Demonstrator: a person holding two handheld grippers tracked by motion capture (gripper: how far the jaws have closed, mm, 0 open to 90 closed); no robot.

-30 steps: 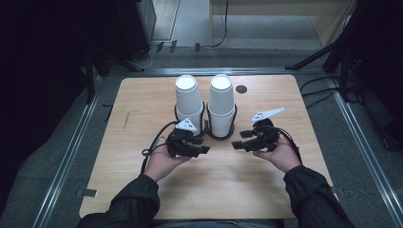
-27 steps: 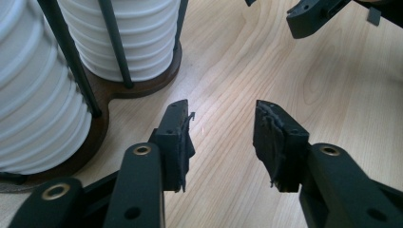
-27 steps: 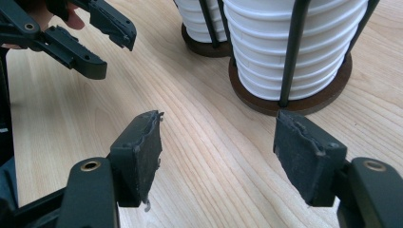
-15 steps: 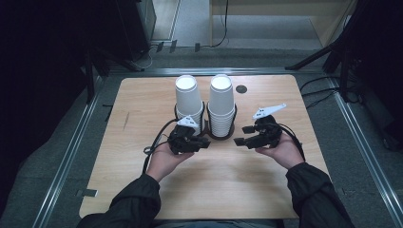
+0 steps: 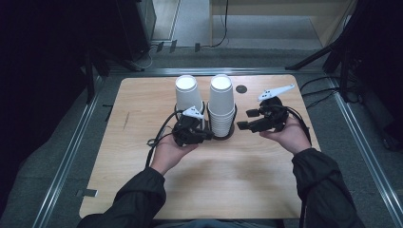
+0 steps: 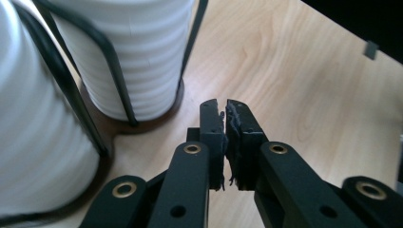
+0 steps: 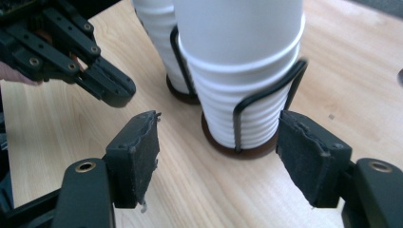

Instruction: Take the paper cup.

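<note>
Two tall stacks of white paper cups, the left stack (image 5: 187, 92) and the right stack (image 5: 222, 102), stand in a black wire holder (image 5: 223, 137) on the wooden table (image 5: 142, 180). My left gripper (image 5: 208, 137) sits at the holder's near left side. It is shut with nothing between its jaws (image 6: 224, 107), which have just closed. My right gripper (image 5: 244, 118) hovers right of the right stack, open. Its jaws have just been opening and hold nothing. In the right gripper view they (image 7: 218, 123) frame the right stack (image 7: 242, 71) from a short way off, with the left gripper (image 7: 109, 90) beyond.
A small dark round spot (image 5: 241, 89) lies on the table behind the right gripper. Black cables (image 5: 159, 135) trail from both grippers. Metal rails (image 5: 66, 161) and dark floor surround the table. Bare wood lies in front of the holder.
The right gripper's jaws have opened, and that hand has lifted a little. The left gripper's jaws have closed, and it has risen slightly beside the holder. The cup stacks have not moved.
</note>
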